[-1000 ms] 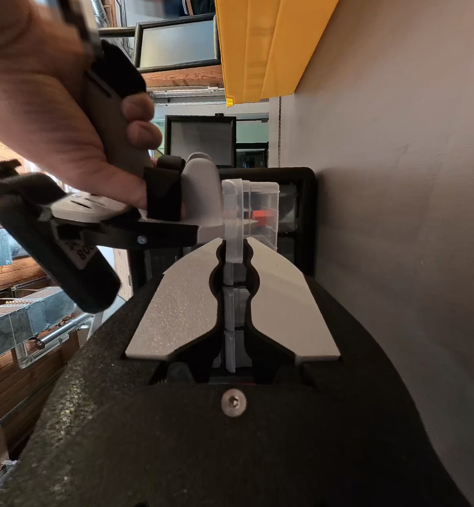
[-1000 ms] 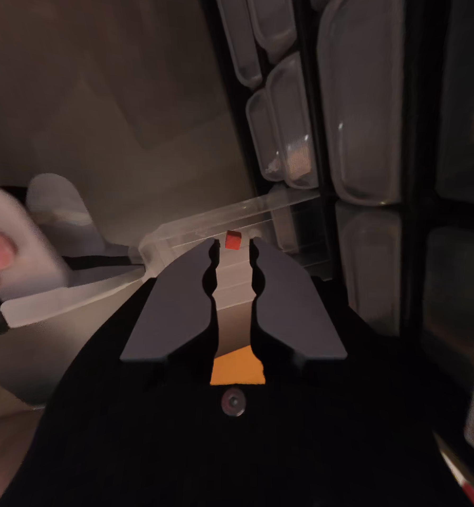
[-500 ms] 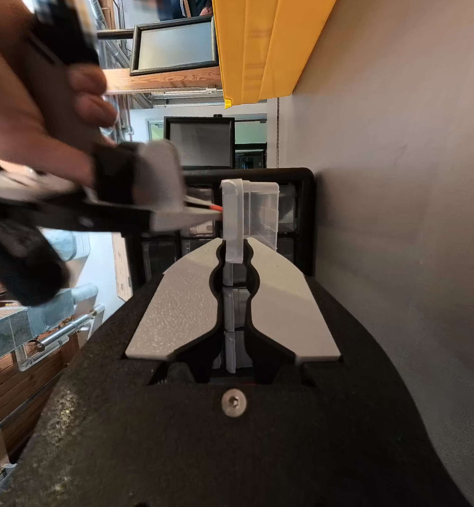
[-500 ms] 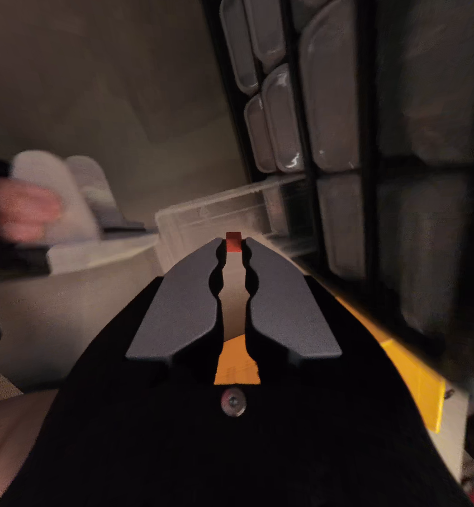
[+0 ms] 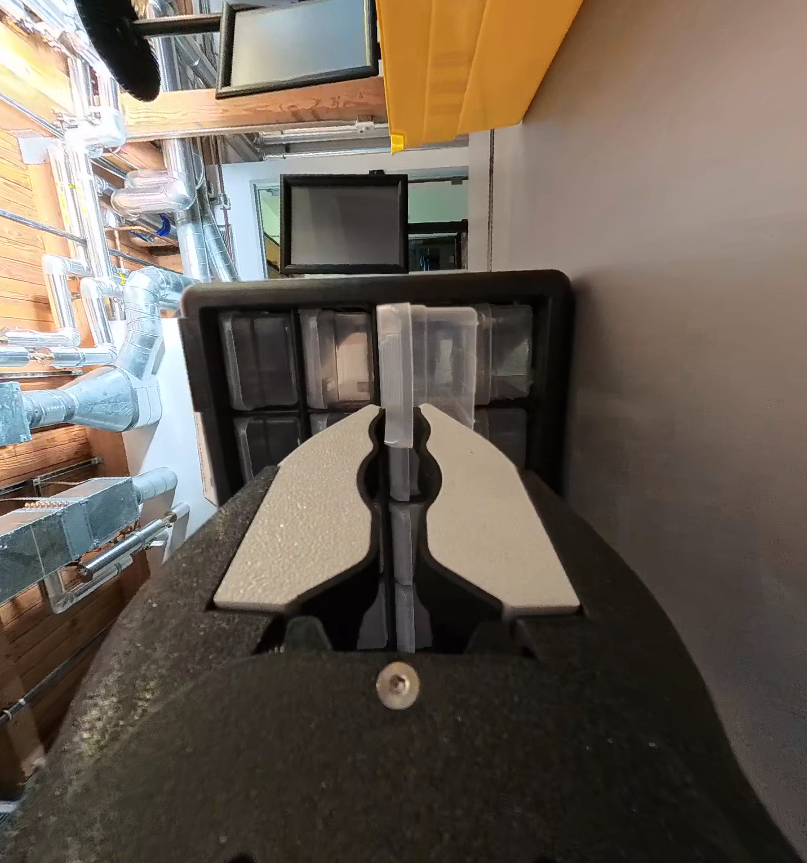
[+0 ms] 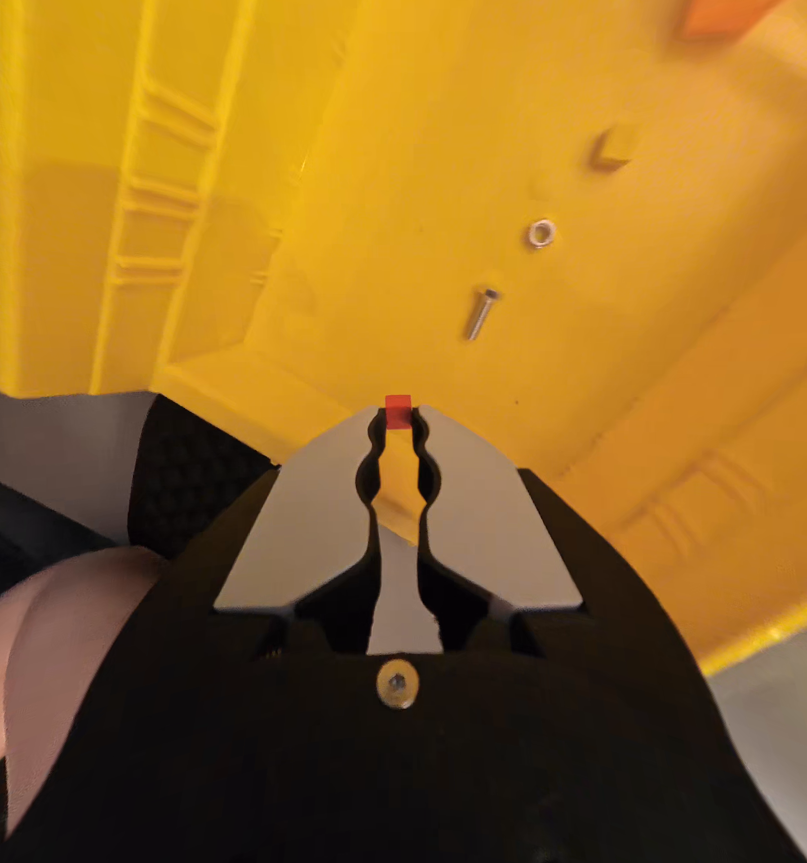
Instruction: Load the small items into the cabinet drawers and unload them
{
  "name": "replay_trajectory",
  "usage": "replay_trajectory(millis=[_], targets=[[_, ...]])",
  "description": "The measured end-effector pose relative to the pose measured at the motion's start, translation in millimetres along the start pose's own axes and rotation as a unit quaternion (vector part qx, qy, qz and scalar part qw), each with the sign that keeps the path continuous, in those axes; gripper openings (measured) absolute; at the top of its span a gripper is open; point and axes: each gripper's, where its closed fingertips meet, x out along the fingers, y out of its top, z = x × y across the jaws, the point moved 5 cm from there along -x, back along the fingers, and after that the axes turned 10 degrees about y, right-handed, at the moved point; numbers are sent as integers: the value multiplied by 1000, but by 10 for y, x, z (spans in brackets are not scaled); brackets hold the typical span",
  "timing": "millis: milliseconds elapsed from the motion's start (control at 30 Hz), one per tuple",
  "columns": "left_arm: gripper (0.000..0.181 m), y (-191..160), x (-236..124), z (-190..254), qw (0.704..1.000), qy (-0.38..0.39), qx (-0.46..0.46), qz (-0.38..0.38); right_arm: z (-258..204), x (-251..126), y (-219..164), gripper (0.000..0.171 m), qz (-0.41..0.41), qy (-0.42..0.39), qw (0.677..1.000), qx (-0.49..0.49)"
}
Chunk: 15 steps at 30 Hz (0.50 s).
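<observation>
In the left wrist view, my left gripper point(image 5: 398, 413) is shut on the handle lip of a clear plastic drawer point(image 5: 427, 359), pulled out of the black drawer cabinet point(image 5: 373, 289). The view is rolled sideways, with the grey table surface point(image 5: 695, 420) at the right. In the right wrist view, my right gripper point(image 6: 399, 411) is shut on a small red cube point(image 6: 398, 410) and holds it over the yellow bin point(image 6: 392, 187). A metal screw point(image 6: 480, 312) and a metal nut point(image 6: 540, 233) lie on the bin floor.
Other clear drawers point(image 5: 338, 359) sit closed in the cabinet. The yellow bin also shows in the left wrist view point(image 5: 457, 65), beyond the cabinet. An orange piece point(image 6: 714, 16) lies at the bin's far end. A person's hand point(image 6: 56, 654) shows at lower left. The left gripper's tips are roughly 30 centimetres from the right gripper's. The metal screw point(image 6: 480, 312) sits 6 centimetres or so from the ends of my right fingers. My right gripper is the nearer one to the metal nut point(image 6: 540, 233): about 9 centimetres, against 30 centimetres.
My right gripper closed on the red cube in the open drawer, lifted it out and carried it over the yellow bin. It has left the left wrist view. The left gripper stayed on the drawer.
</observation>
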Motion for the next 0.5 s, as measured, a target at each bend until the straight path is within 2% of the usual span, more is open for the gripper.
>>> replay_trajectory(millis=[267,400,500], targets=[[11,-60,266,45,1000,1,5,-22,133,296,61,12,-90,-21,995,26],[11,-81,361,59,1000,1,12,-27,236,335,61,12,-109,-52,992,44],[11,-102,437,68,999,1,15,-32,253,367,62,13,-109,-46,992,50]])
